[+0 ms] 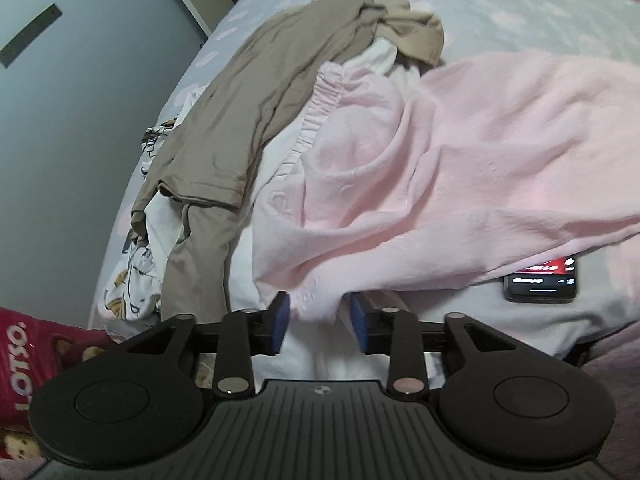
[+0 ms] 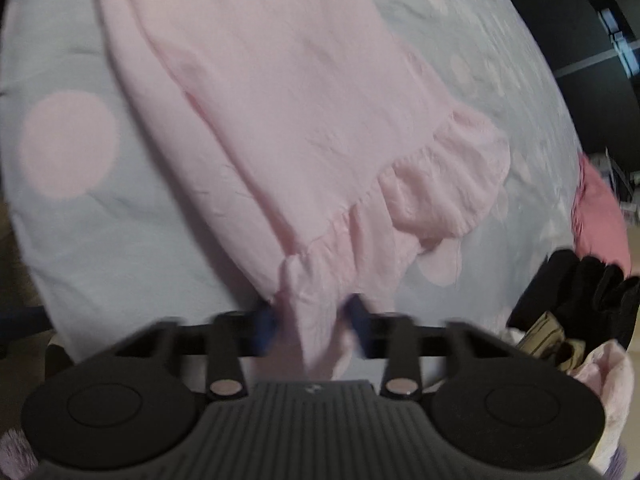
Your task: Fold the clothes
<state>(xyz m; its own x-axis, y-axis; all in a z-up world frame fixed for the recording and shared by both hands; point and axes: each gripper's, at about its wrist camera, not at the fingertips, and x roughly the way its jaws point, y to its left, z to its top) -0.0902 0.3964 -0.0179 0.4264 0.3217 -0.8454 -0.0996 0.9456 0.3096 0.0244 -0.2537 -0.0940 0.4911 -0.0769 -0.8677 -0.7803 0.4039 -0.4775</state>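
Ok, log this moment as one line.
task: fold clothes | left gripper: open around pink garment edge | right gripper: open around its ruffled hem | bed: phone beside garment

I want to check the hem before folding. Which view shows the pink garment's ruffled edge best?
The right wrist view: the ruffled edge runs across mid-frame, though motion-blurred. The left wrist view shows the pink garment mostly as smooth cloth, with only a gathered strip beside the beige clothes.

- Phone (image 1: 541,282): upper part covered by pink garment (image 1: 460,152); screen text too blurred to read.
- Right wrist view: motion-blurred; blue pads (image 2: 267,326) smeared, contact with cloth indeterminate.
- Red bag (image 1: 28,360): cut off at left edge.
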